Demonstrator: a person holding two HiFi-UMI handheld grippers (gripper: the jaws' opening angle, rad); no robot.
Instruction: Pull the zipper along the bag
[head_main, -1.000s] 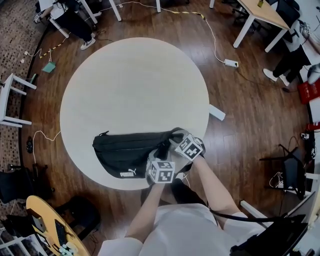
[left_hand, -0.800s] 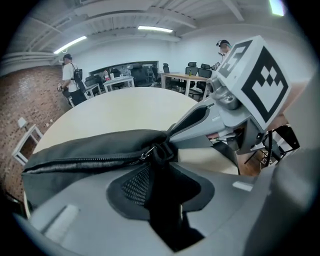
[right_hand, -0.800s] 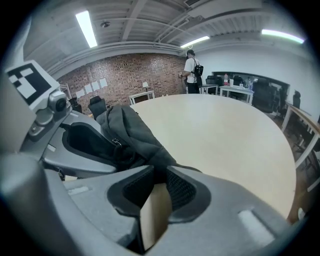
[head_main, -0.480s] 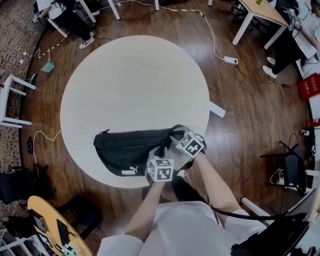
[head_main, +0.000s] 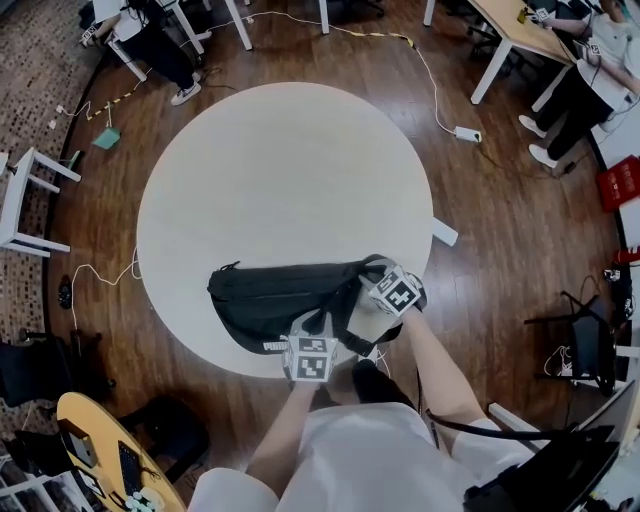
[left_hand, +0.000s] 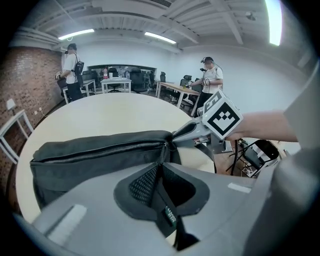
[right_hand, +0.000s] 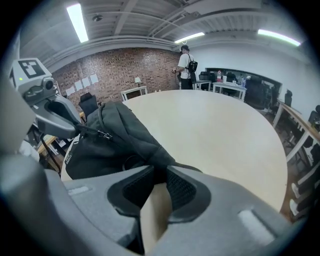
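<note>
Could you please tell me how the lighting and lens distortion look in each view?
Head view: strong fisheye curves the room around the table; the light is even and sharp, but the black bag shows little detail. Left gripper view: dark rounded corners, and the ceiling lights glare. Right gripper view: same dark corners; bag in shadow, table pale.

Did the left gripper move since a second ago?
Yes. In the head view the left gripper has pulled back toward the person, to the near edge of the table, with its jaws shut on the bag.
</note>
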